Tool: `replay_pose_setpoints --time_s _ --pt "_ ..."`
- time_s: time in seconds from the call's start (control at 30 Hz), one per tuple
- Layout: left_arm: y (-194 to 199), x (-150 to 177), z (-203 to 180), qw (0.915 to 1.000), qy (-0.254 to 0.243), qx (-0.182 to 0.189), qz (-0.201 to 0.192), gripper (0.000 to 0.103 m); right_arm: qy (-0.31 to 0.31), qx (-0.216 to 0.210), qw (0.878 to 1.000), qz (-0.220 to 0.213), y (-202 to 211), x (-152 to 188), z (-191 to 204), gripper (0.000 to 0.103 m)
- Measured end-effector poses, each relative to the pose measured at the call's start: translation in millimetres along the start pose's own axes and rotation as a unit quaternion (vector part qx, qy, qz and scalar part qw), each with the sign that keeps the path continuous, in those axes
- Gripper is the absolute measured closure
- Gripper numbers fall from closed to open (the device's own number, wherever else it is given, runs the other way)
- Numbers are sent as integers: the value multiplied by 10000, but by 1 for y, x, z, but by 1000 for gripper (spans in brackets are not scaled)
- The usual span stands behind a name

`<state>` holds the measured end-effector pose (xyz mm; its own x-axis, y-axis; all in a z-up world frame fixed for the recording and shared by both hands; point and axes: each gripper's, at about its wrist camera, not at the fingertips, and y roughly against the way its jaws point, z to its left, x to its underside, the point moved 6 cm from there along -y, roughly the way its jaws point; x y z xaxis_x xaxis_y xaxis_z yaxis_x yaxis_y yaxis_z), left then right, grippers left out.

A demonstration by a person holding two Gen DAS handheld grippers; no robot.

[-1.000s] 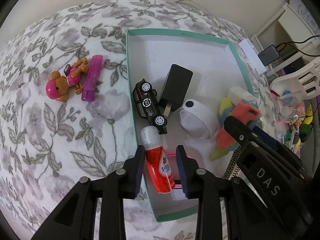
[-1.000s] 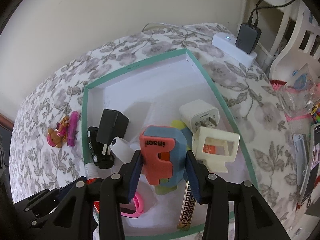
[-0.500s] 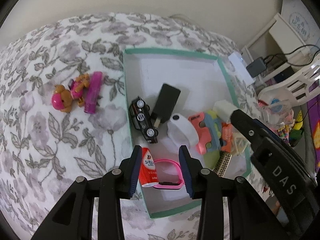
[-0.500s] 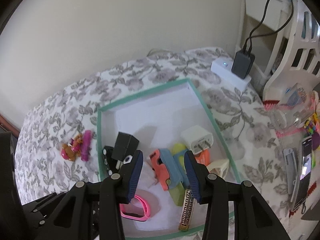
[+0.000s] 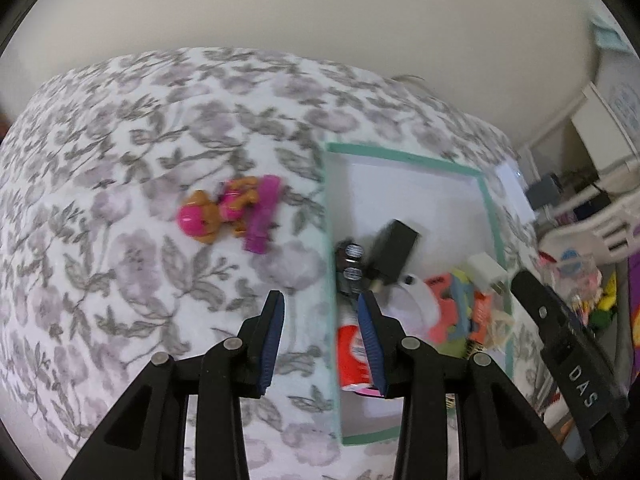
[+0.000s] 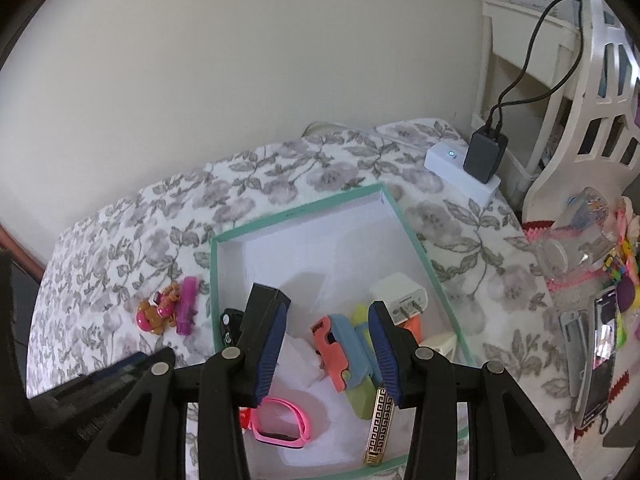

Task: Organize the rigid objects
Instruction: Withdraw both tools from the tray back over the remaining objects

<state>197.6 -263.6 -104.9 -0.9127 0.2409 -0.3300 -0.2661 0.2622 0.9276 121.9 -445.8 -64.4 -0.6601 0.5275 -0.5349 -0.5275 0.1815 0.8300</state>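
Teal-rimmed box (image 6: 416,240) w/ white inside sits mid-frame in the right wrist view, on the floral bedspread (image 6: 120,248). In the box, lower half of frame: black charger (image 6: 264,294) at its left side, black toy car (image 6: 230,326) at the left wall, orange-and-blue clip toy (image 6: 338,346) in the middle, white plug adapter (image 6: 400,294) to the right of it, yellow-green piece (image 6: 360,400) under the clip toy, pink wristband (image 6: 286,420) and gold patterned bar (image 6: 378,426) near the bottom edge. Red bottle (image 5: 352,354) shows in the left wrist view, lying inside the box by its left wall, lower centre of frame, partly behind the right finger of the left gripper.

Two things outside the box, left of it on the bedspread: pink-and-brown toy dog (image 5: 208,216) and purple tube (image 5: 262,214), touching side by side, centre-left in the left wrist view.

Left gripper (image 5: 322,342): jaws wide apart, nothing btwn them; left finger over the bedspread, right finger over the box edge. View is a bit blurred. Right gripper (image 6: 328,350): jaws wide apart too, holding nothing, above the box contents w/ the clip toy seen btwn the fingers.

Upper right of the right wrist view: white power strip (image 6: 460,172) w/ a dark adapter (image 6: 484,154) plugged in, by a white chair (image 6: 592,92)
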Motion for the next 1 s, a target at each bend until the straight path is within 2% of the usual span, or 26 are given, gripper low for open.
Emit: replay_pose_setpoints --time_s 0.07,0.17,0.2,0.23,0.27,0.3,0.37,0.43,0.47,0.53,0.63,0.83,0.87,0.9,1.0 --pt "0 -4 13 9999 152 -77 -30 64 48 19 10000 70 -5 3 2 57" --pt "0 -7 33 9992 350 -204 -51 63 168 41 9996 203 -14 10 9 51" --pt "0 -8 38 9990 378 -238 -65 60 213 36 9995 241 -17 12 12 49" --pt "0 -9 45 9985 445 -296 -75 53 267 28 9992 283 -20 15 15 48" --pt "0 -10 50 9982 502 -325 -82 38 306 26 9990 314 -22 16 18 48" --pt "0 -11 56 9977 572 -340 -102 32 356 30 9988 347 -24 19 21 48" --pt "1 -13 69 9966 727 -367 -112 32 441 35 9983 391 -27 23 26 46" --pt "0 -14 78 9955 853 -388 -111 31 487 20 9980 410 -29 25 31 40" --pt "0 -14 83 9949 912 -413 -106 29 509 1 9979 409 -30 26 35 34" --pt "-3 -14 97 9929 1080 -499 -81 20 545 -31 9977 406 -31 28 40 31" --pt "-4 -12 117 9897 1326 -537 -56 19 605 -67 9973 417 -32 30 48 23" --pt "-6 -9 156 9819 1794 -596 -89 17 706 -120 9966 407 -33 32 61 21" --pt "-6 -9 160 9808 1844 -623 -100 11 723 -134 9965 407 -33 33 63 21" --pt "-5 -9 165 9798 1889 -641 -123 6 740 -149 9963 407 -34 33 65 20" --pt "-3 -10 174 9777 1978 -678 -185 5 786 -174 9959 408 -35 34 70 10"
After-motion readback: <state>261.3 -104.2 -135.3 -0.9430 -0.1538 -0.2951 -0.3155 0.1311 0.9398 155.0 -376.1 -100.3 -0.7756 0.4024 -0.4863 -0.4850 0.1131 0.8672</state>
